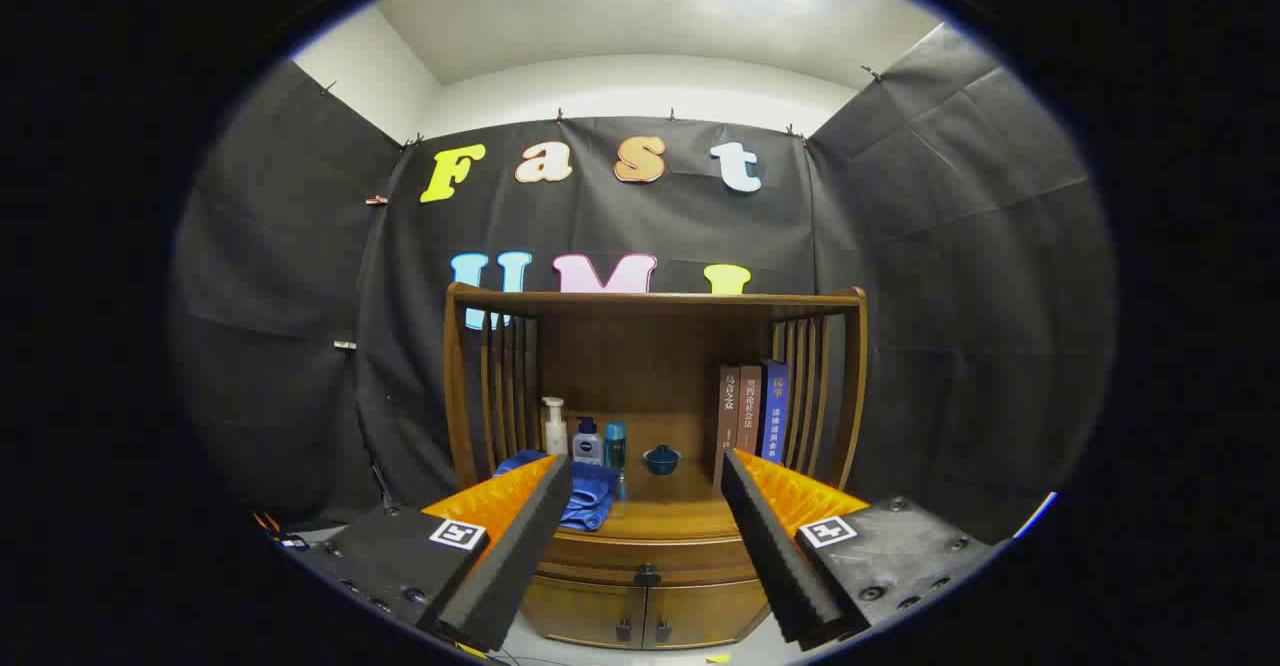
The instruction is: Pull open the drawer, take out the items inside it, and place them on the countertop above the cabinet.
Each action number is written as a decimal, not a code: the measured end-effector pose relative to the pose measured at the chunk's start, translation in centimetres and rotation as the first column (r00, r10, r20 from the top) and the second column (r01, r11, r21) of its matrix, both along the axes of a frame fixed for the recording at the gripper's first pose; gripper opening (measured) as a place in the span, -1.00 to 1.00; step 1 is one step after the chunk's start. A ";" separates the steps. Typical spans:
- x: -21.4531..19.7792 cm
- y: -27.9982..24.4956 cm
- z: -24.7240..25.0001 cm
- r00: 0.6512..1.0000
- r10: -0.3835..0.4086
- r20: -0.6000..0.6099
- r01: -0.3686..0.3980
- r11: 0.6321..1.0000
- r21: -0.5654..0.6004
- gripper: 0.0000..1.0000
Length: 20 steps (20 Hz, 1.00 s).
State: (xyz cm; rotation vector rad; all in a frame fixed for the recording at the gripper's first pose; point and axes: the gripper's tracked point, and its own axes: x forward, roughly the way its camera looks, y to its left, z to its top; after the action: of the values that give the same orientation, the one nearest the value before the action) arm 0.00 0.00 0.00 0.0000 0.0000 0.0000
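The drawer (648, 556) sits closed in the front of a wooden cabinet (650, 586), just under the countertop (680, 506), with a small dark knob (647, 575) at its middle. Below the drawer are two cabinet doors (645, 613), each with a small handle near the centre seam. What lies inside the drawer cannot be seen.

The gripper (647, 476) hangs in front of the cabinet and apart from it, with its fingers spread wide and nothing held between them. The drawer and its knob show in the gap between the two fingers, beyond their tips.

On the countertop, a blue cloth (590, 491) lies crumpled at the left, partly hidden behind the left finger. Behind the cloth stand three bottles in a row: a white pump bottle (554, 428), a white bottle with a dark blue cap (587, 442) and a teal bottle (615, 444). A small blue bowl (661, 460) stands near the middle of the countertop, apart from the bottles. At the right, three books (752, 411) stand upright side by side, two brown and one blue, against the slatted right side (820, 396) of the wooden shelf frame. A matching slatted side (505, 386) rises at the left, and a top board (655, 301) spans the two. Black cloth (950, 276) hangs behind and around the cabinet.
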 end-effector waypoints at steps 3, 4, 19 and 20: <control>0.1 -0.1 -0.2 1.000 -0.002 -0.004 0.002 1.000 -0.010 0.96; 0.1 -0.3 -0.2 1.000 -0.003 -0.005 0.003 1.000 -0.013 0.96; 0.5 -0.4 0.1 1.000 0.002 0.001 -0.002 1.000 -0.014 0.96; 0.5 -0.5 -0.1 1.000 0.002 0.000 -0.002 1.000 -0.014 0.96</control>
State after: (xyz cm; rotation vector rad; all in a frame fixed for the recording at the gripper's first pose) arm 0.52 -0.51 -0.10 -0.0141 -0.0004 0.0016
